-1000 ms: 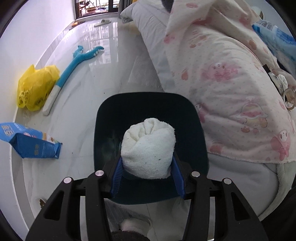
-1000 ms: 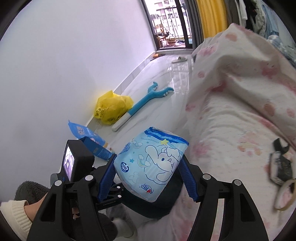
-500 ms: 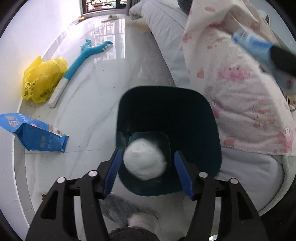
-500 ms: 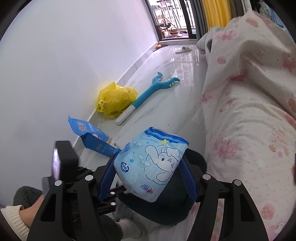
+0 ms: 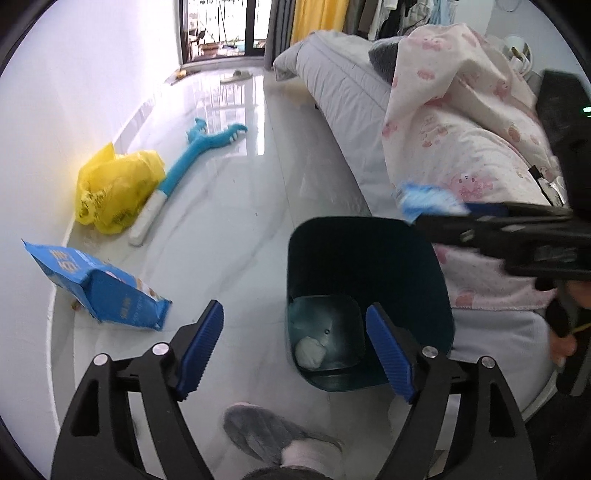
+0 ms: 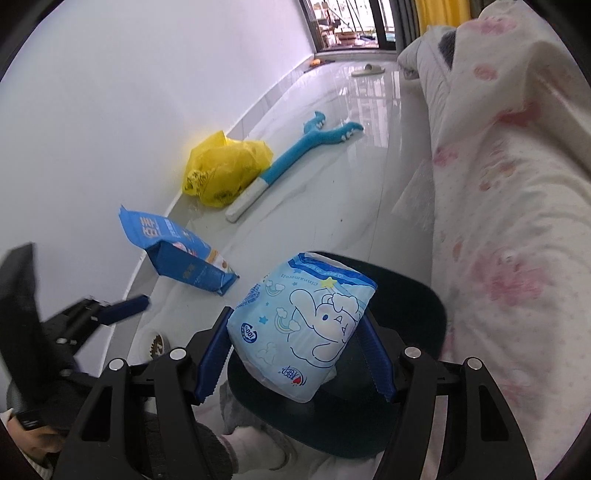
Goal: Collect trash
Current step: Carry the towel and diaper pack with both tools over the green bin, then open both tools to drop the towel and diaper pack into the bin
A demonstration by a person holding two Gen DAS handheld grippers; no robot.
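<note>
Place: home bedroom | Landmark: bed (image 5: pixel 436 122) with pink-print blanket (image 6: pixel 517 206) | Beside bed: glossy tiled floor (image 5: pixel 236 206) | Past its far end: balcony door (image 5: pixel 221 33), yellow curtain (image 5: pixel 317 18), hanging clothes (image 5: pixel 384 14)

A yellow plastic bag (image 5: pixel 116 192) lies against the wall at ten o'clock, a blue long-handled toy (image 5: pixel 184 173) touching its right side. A blue snack pouch (image 5: pixel 99 288) lies at nine o'clock. A pink-patterned blanket (image 5: pixel 465 122) covers the bed (image 5: pixel 343 81) at two o'clock. A grey slipper (image 5: pixel 269 435) sits at six.
</note>
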